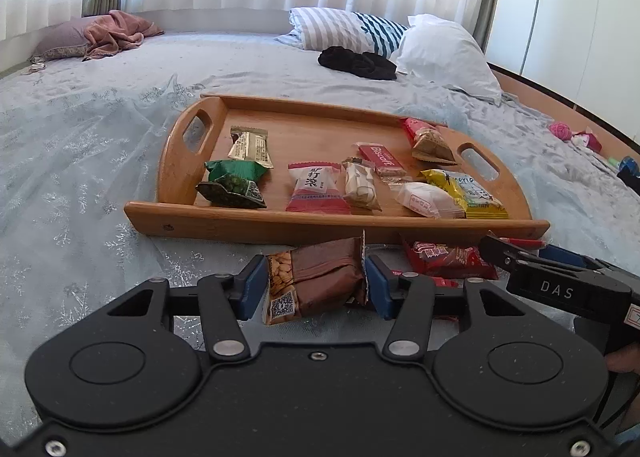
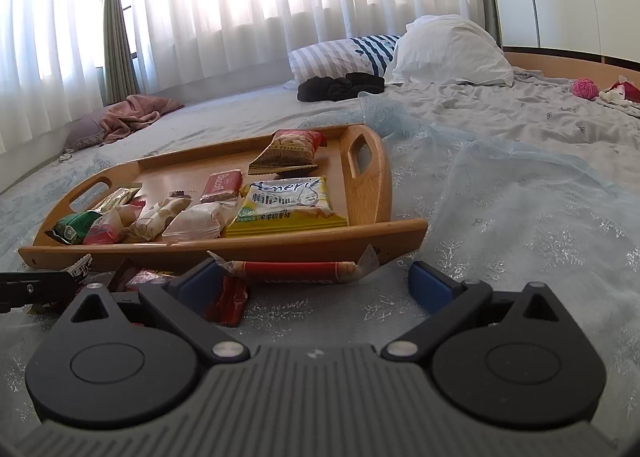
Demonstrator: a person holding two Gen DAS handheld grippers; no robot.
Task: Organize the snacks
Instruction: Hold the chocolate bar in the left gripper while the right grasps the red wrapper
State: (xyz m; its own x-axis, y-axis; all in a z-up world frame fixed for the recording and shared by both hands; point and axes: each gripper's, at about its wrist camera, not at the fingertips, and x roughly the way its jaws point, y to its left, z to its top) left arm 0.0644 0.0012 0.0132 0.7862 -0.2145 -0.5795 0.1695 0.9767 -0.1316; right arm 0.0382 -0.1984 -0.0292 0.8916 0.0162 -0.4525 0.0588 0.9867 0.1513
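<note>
A wooden tray lies on the bed and holds several snack packets. My left gripper is shut on a brown peanut packet, held just in front of the tray's near rim. My right gripper is open. A long red biscuit packet lies on the bedspread between its fingers, close to the tray. A dark red packet lies by its left finger. The right gripper also shows in the left wrist view, beside a red packet.
The bed has a pale blue bedspread. Pillows and a black cloth lie beyond the tray. A pink blanket is at the far left. A pink yarn ball lies at the far right.
</note>
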